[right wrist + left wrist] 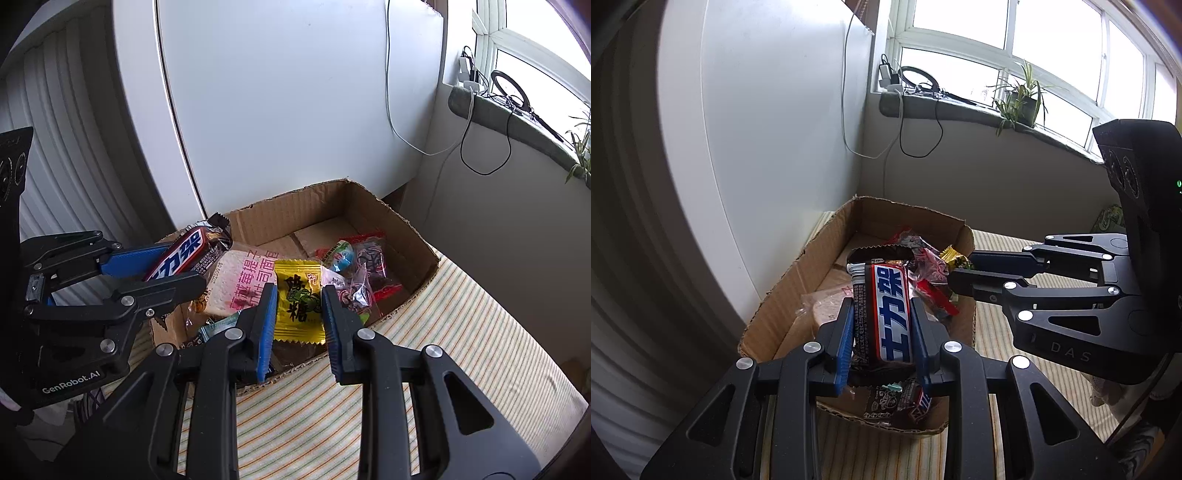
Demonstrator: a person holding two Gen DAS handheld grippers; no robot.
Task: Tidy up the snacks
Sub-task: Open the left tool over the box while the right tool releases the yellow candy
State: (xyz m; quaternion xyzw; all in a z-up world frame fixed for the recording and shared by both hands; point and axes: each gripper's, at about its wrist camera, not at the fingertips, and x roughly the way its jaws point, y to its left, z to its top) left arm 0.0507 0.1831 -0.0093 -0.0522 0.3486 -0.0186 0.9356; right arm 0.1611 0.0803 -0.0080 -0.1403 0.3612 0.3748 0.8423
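My left gripper [882, 314] is shut on a Snickers bar [890, 314] with a brown wrapper and holds it above the near end of a cardboard box [783, 291]. My right gripper [299, 302] is shut on a yellow candy packet [299, 299] above the box's [417, 236] near edge. In the right wrist view the left gripper [177, 269] shows at the left with the Snickers bar [184, 258]. In the left wrist view the right gripper [960, 269] reaches in from the right with the yellow candy [955, 256]. The box holds a bread slice packet [240, 280], red-wrapped sweets [369, 266] and other small snacks.
The box sits on a striped cloth [461, 332]. A white rounded appliance [277, 110] stands right behind it. A windowsill [979, 110] with cables and a potted plant [1019, 99] runs along the back wall. A green packet [1108, 221] lies at far right.
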